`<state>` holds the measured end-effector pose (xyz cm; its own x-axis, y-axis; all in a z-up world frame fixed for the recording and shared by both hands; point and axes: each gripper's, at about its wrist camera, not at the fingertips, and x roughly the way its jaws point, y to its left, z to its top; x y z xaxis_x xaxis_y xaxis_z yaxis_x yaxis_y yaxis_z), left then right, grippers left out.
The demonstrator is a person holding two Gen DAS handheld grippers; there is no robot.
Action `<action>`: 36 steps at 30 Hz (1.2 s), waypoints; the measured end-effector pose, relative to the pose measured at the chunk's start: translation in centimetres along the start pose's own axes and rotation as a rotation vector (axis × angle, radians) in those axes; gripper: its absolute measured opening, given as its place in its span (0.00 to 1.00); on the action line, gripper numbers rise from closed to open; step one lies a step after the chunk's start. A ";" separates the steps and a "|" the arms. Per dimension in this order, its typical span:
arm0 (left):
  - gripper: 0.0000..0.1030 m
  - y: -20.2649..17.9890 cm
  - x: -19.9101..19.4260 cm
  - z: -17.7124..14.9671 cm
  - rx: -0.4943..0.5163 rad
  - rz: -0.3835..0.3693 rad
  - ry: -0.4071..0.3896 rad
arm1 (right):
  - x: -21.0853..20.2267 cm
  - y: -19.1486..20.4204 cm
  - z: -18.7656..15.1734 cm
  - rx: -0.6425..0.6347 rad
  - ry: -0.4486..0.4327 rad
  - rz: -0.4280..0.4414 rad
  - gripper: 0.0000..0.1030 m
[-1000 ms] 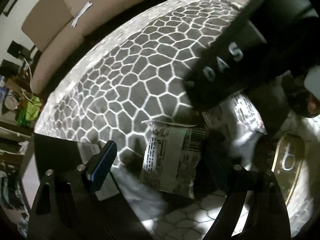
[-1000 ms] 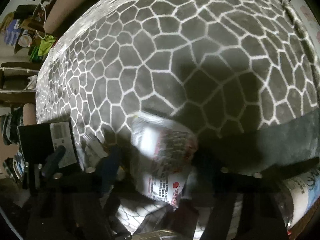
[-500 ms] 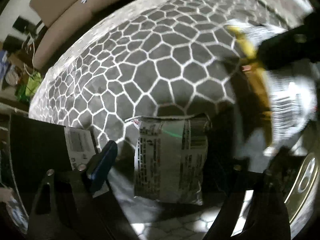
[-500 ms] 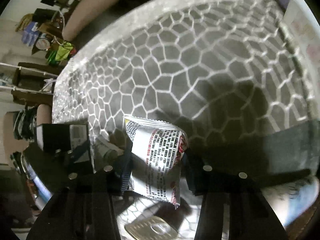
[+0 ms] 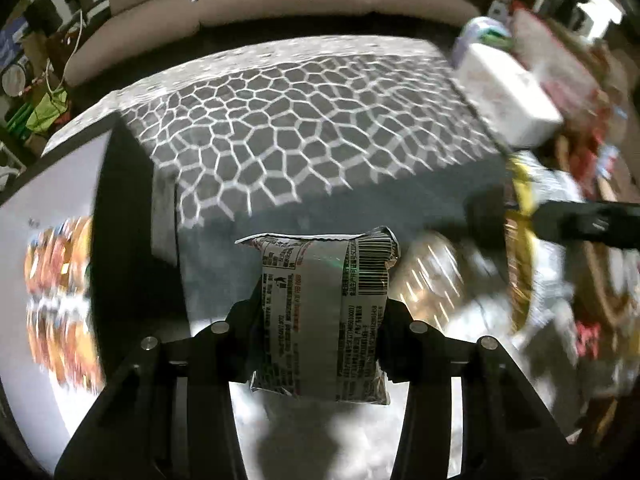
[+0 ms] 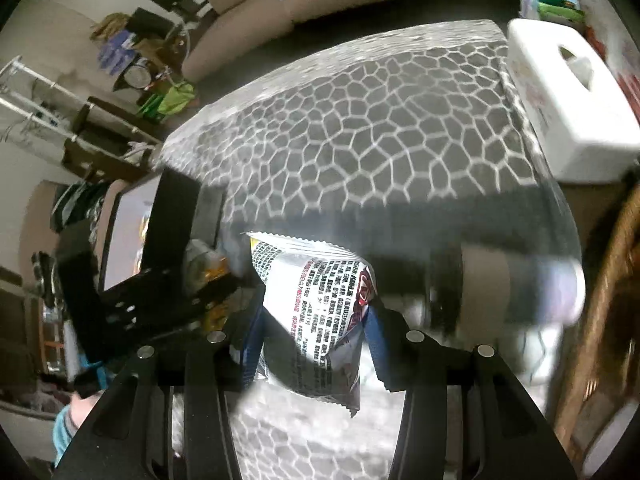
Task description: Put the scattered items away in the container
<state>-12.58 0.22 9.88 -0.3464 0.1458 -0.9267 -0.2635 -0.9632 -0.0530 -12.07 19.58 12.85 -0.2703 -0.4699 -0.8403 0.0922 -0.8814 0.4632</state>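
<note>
The left gripper is clamped on a silver packet, its two fingers pressing the packet's sides; the jaws have just closed onto it. The packet stands upright between the fingers, barcode at its upper right, its top edge well above the fingertips and its bottom seam hanging below them. It is lifted clear of the honeycomb-patterned table, which lies beyond the fingers.

The right gripper grips a second packet, white with black and red print, blue pads pressing both its sides. This packet sits tilted between the fingers, its crimped top edge leaning to the left above them, a lower corner poking out below. It too is off the table.

Left of the right gripper's fingers, the left gripper's black frame shows, near. Right of the fingers a blurred cylinder lies on its side. Farther beyond, to the upper right, is a white box with a slot in its top. At the far right edge a brown woven basket rim shows; in the left view the same side is a blur of colours.
</note>
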 end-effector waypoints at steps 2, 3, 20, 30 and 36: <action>0.41 -1.0 -1.6 -2.8 0.016 -0.009 -0.003 | -0.1 0.2 -2.7 -0.017 0.011 -0.010 0.45; 0.41 -1.4 -2.1 -4.1 0.018 -0.013 -0.001 | 0.0 0.5 -4.1 -0.026 0.017 -0.024 0.45; 0.41 -5.3 -1.1 -21.0 -0.101 -0.046 0.088 | 3.4 0.4 -21.1 -0.073 0.068 -0.190 0.45; 0.64 -4.6 -2.9 -22.5 -0.100 0.022 0.004 | 1.0 -1.4 -23.3 0.041 -0.058 -0.106 0.69; 0.67 -4.4 -6.8 -24.8 -0.070 0.009 -0.147 | -2.1 -4.4 -25.3 0.157 -0.147 -0.035 0.69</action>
<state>13.28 -2.11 7.20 -0.4776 0.1636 -0.8632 -0.1985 -0.9772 -0.0754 12.32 23.30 5.46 -0.4082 -0.4169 -0.8121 -0.0668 -0.8736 0.4820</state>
